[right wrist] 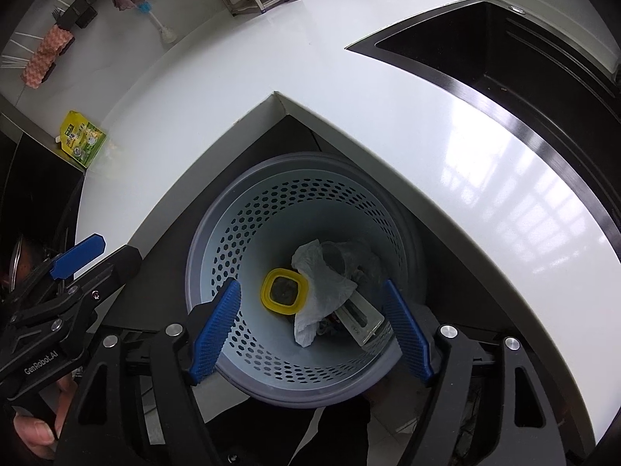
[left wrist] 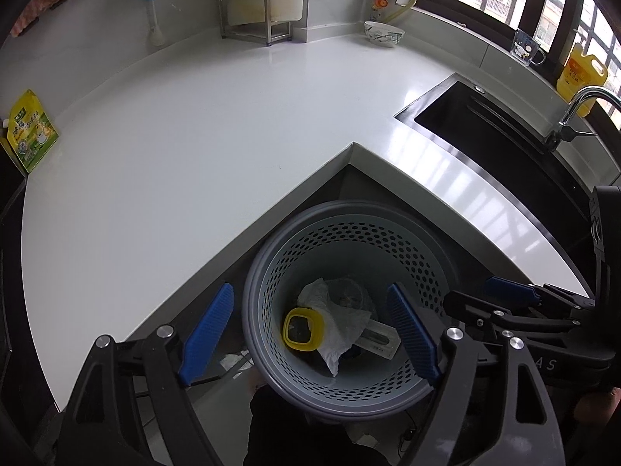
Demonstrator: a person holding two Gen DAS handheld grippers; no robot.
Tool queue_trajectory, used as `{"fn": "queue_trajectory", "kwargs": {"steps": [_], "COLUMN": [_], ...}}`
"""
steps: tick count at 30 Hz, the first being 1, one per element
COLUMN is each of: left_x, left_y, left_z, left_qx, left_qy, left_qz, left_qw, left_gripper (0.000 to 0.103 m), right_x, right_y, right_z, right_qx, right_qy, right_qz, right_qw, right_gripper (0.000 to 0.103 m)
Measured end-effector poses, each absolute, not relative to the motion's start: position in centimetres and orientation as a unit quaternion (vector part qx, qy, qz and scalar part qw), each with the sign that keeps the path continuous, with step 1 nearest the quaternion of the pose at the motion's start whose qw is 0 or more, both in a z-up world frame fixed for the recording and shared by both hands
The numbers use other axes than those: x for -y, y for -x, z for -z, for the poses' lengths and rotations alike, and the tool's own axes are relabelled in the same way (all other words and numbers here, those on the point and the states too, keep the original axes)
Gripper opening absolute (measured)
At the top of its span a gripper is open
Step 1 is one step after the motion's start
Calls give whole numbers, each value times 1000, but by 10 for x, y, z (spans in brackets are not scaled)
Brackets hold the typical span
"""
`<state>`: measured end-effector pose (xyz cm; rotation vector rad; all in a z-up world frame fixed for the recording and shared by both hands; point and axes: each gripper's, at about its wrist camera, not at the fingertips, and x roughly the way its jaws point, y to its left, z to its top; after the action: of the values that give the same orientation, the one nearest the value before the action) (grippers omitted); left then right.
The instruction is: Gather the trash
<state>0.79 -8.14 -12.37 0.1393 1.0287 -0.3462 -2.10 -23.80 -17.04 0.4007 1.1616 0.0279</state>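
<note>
A grey perforated trash basket [left wrist: 271, 272] stands on the floor in the inner corner of the L-shaped white counter; it also shows in the right wrist view [right wrist: 217, 233]. Inside lie a yellow square lid [left wrist: 303, 328] [right wrist: 284, 291], crumpled white paper [left wrist: 341, 322] [right wrist: 322, 283], a clear plastic piece and a flat white package [right wrist: 359, 320]. My left gripper [left wrist: 310, 334] hangs open and empty above the basket. My right gripper [right wrist: 312, 330] is also open and empty above it.
A yellow-green pouch [left wrist: 31, 132] [right wrist: 82, 138] lies at the counter's left end. A black sink [left wrist: 504, 136] with a faucet [left wrist: 582, 105] is at right. A bowl [left wrist: 384, 33], a metal rack [left wrist: 252, 15], a mug and a yellow bottle stand at the back.
</note>
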Motion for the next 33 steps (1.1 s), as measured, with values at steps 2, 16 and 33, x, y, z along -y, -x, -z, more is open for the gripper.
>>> {"fn": "queue_trajectory", "kwargs": {"steps": [2, 16, 33], "left_x": [82, 79, 80], "left_y": [-7, -4, -2], "left_z": [121, 94, 73], "left_qx": [-487, -469, -450], "left_qy": [-66, -60, -65], "left_qz": [162, 142, 125], "left_qw": [856, 870, 882], "left_gripper": [80, 89, 97], "right_x": [238, 238, 244], "right_y": [24, 41, 51], "right_z": [167, 141, 126], "right_qx": [-542, -519, -508], "right_qy": [-186, -160, -161], "right_qz": [-9, 16, 30], "right_qw": [820, 839, 846], "right_gripper": [72, 72, 72]}}
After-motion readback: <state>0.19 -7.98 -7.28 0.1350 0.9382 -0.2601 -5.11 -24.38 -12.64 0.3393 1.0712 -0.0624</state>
